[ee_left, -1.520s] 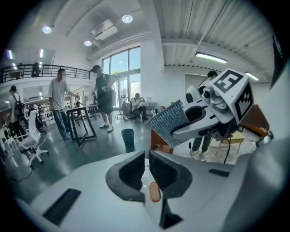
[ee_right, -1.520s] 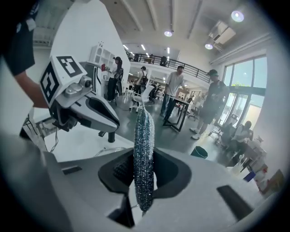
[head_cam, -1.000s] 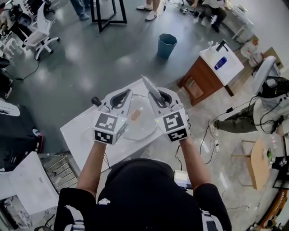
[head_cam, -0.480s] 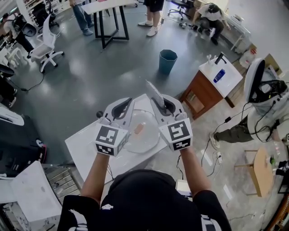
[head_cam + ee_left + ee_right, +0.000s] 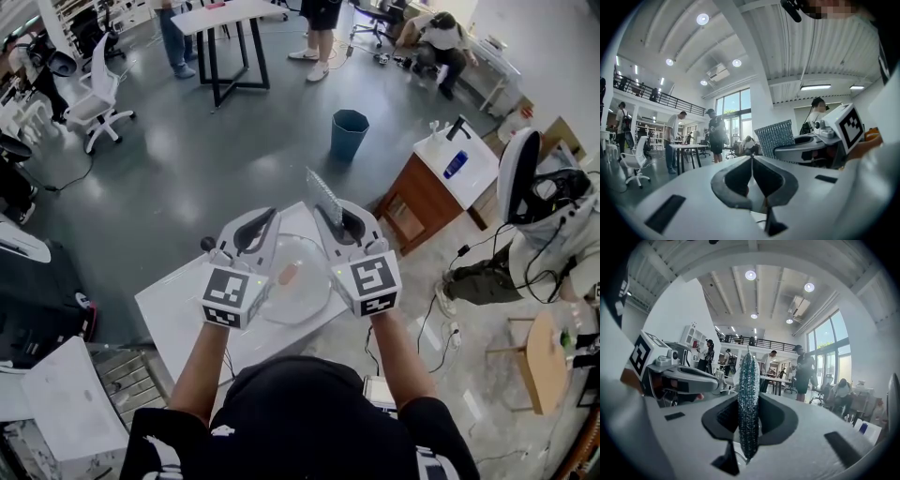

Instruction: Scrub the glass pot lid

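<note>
The round glass pot lid [image 5: 305, 292] lies flat on the white table [image 5: 178, 291], with a small orange-pink piece [image 5: 287, 274] at its middle. Both grippers hover side by side above it, pointing away from me. My left gripper [image 5: 274, 215] is shut, its jaw tips meeting with nothing between them [image 5: 751, 158]. My right gripper [image 5: 320, 208] is shut on a silver mesh scrub pad [image 5: 324, 194], which stands on edge between the jaws [image 5: 749, 394] and sticks out past their tips. In the left gripper view the pad [image 5: 775, 137] rises at the right.
A small black knob [image 5: 206, 244] sits at the table's left edge. Beyond the table are a teal bin [image 5: 349, 133], a wooden cabinet with a white top [image 5: 441, 167] bearing a blue bottle [image 5: 456, 163], a black-legged table [image 5: 230, 19], white chairs and several people.
Both grippers have risen a little above the lid, still side by side. The pad stays gripped in the right one, and the lid has not moved.
</note>
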Action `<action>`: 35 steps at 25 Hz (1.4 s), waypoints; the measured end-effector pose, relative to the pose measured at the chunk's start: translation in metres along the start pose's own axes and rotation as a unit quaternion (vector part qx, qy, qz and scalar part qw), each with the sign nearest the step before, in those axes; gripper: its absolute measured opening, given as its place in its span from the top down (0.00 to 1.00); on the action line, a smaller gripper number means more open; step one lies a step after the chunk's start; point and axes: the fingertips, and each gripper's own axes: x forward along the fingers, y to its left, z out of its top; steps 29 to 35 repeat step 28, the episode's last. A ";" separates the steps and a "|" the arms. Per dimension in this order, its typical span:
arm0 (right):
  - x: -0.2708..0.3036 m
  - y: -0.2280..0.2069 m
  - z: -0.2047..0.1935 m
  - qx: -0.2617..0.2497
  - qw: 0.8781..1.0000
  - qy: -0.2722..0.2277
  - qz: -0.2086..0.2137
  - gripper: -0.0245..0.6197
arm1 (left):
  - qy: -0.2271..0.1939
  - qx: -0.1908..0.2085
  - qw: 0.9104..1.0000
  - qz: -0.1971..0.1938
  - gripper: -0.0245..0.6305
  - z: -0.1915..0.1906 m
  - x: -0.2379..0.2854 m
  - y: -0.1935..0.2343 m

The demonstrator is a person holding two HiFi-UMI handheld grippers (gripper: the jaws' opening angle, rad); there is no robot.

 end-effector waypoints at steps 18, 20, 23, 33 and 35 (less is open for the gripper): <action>-0.001 0.000 -0.003 -0.010 1.000 0.009 -0.003 0.85 | 0.015 0.016 1.000 -0.010 0.95 0.005 0.003 -0.012; -0.002 0.000 -0.004 -0.013 1.000 0.010 -0.004 0.85 | 0.008 0.020 1.000 -0.009 0.95 0.003 0.004 -0.011; -0.003 0.002 -0.004 -0.015 1.000 0.011 -0.004 0.85 | 0.001 0.023 1.000 -0.006 0.95 0.001 0.003 -0.010; -0.005 0.006 -0.004 -0.017 1.000 0.013 -0.003 0.85 | 0.001 0.017 1.000 -0.006 0.95 0.002 0.000 -0.011; -0.005 0.006 -0.004 -0.017 1.000 0.013 -0.003 0.85 | 0.001 0.017 1.000 -0.006 0.95 0.002 0.000 -0.011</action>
